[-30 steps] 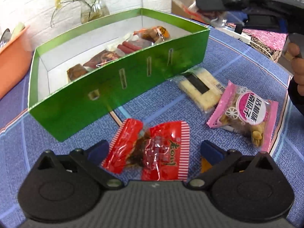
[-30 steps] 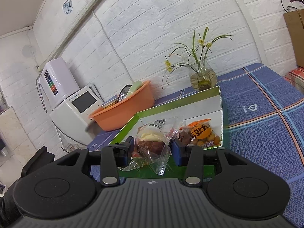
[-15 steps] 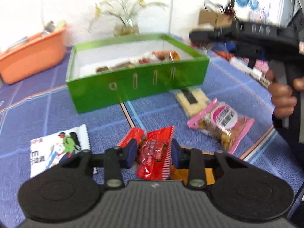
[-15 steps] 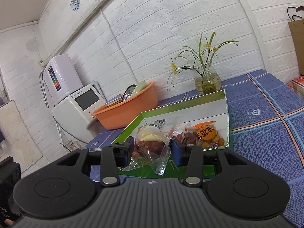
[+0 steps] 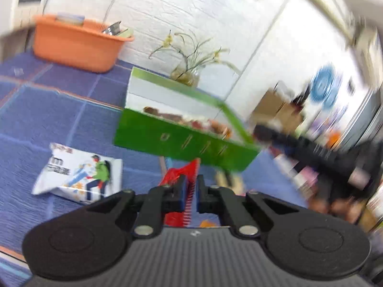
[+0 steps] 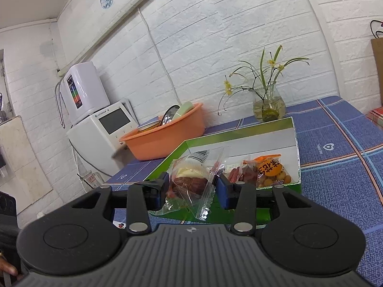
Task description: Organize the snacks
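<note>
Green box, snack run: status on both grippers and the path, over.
Left gripper shut on red snack packet. Right gripper shut on clear-wrapped cake, at green box. Nothing seen blocking; left view blurred.

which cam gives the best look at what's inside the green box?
Right wrist: it looks sharply into the green box, showing the orange-labelled snack bag at its near end. Left wrist is blurred; the green box shows mainly its outer wall, contents smeared.
</note>
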A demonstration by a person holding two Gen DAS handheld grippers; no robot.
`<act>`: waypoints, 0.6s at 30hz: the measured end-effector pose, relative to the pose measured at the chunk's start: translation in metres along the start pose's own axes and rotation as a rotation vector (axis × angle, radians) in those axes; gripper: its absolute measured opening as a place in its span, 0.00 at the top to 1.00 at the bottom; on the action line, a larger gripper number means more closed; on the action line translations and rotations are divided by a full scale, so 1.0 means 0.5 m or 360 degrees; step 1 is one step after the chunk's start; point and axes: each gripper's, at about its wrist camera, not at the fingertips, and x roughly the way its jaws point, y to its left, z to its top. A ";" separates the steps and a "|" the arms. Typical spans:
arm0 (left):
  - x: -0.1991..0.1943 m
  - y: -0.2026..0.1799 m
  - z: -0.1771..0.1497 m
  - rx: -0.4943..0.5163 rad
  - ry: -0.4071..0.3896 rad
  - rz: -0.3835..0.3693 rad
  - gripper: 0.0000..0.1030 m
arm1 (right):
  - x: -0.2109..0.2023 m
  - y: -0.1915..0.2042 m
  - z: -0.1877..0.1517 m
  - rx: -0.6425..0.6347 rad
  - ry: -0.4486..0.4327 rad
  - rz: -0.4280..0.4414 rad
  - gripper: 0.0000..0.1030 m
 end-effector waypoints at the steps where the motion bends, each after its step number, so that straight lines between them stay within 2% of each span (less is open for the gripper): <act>1: 0.000 0.005 0.007 -0.0033 -0.0011 -0.0031 1.00 | 0.001 0.000 0.000 0.0001 0.0005 -0.0004 0.29; 3: -0.001 0.000 0.017 -0.0020 -0.0052 -0.0049 1.00 | 0.002 0.001 -0.002 -0.0003 0.0010 -0.0007 0.29; 8: 0.007 -0.014 0.039 0.0048 -0.0042 -0.0055 1.00 | 0.000 0.002 -0.001 -0.0007 0.0007 -0.0010 0.29; 11: 0.022 -0.006 0.036 0.0100 0.0052 0.0025 0.99 | 0.001 -0.001 -0.002 0.0001 0.0011 -0.0014 0.29; 12: 0.025 -0.005 0.029 0.0131 0.0069 0.0050 0.90 | 0.003 -0.002 -0.002 0.0003 0.0015 -0.0015 0.29; 13: 0.027 -0.009 0.020 0.0185 0.0059 0.0113 0.47 | 0.003 -0.003 -0.003 0.0007 0.0017 -0.0016 0.29; 14: 0.027 -0.015 0.008 0.0257 0.0052 0.0160 0.27 | 0.004 -0.004 -0.003 0.0011 0.0020 -0.0019 0.29; 18: 0.017 -0.062 -0.053 0.0705 0.0016 0.0119 0.25 | 0.006 -0.009 -0.003 0.0020 0.0025 -0.0022 0.29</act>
